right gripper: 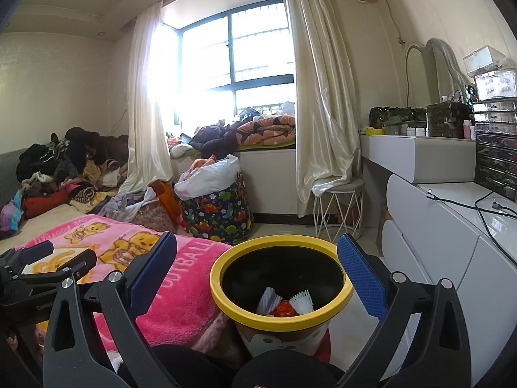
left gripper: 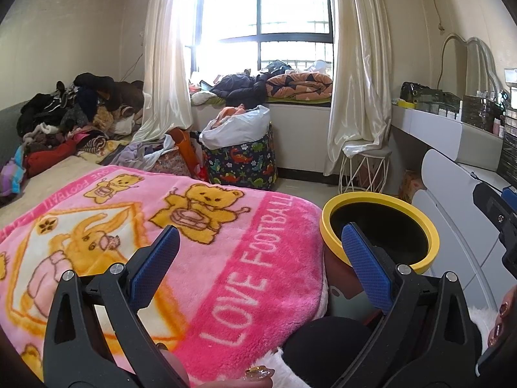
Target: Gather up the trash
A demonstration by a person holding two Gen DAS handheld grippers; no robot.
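Note:
A round bin with a yellow rim (right gripper: pixel 281 320) stands on the floor beside the bed, right below my right gripper (right gripper: pixel 257 268). Inside it lie white crumpled paper (right gripper: pixel 302 300) and a red scrap (right gripper: pixel 284 307). My right gripper is open, its blue pads wide apart over the bin's mouth, nothing between them. In the left wrist view my left gripper (left gripper: pixel 258 260) is open too, empty, above the pink bear blanket (left gripper: pixel 200 226). The same bin (left gripper: pixel 332 213) sits just behind its right pad, its inside dark.
A dinosaur-print basket (right gripper: pixel 223 207) with a white bag stands by the window seat. A white wire stool (right gripper: pixel 337 207) and a white dresser (right gripper: pixel 452 242) with cables line the right side. A clothes pile (left gripper: pixel 71 113) covers the bed's far end. A person's hand (left gripper: pixel 502 317) shows at right.

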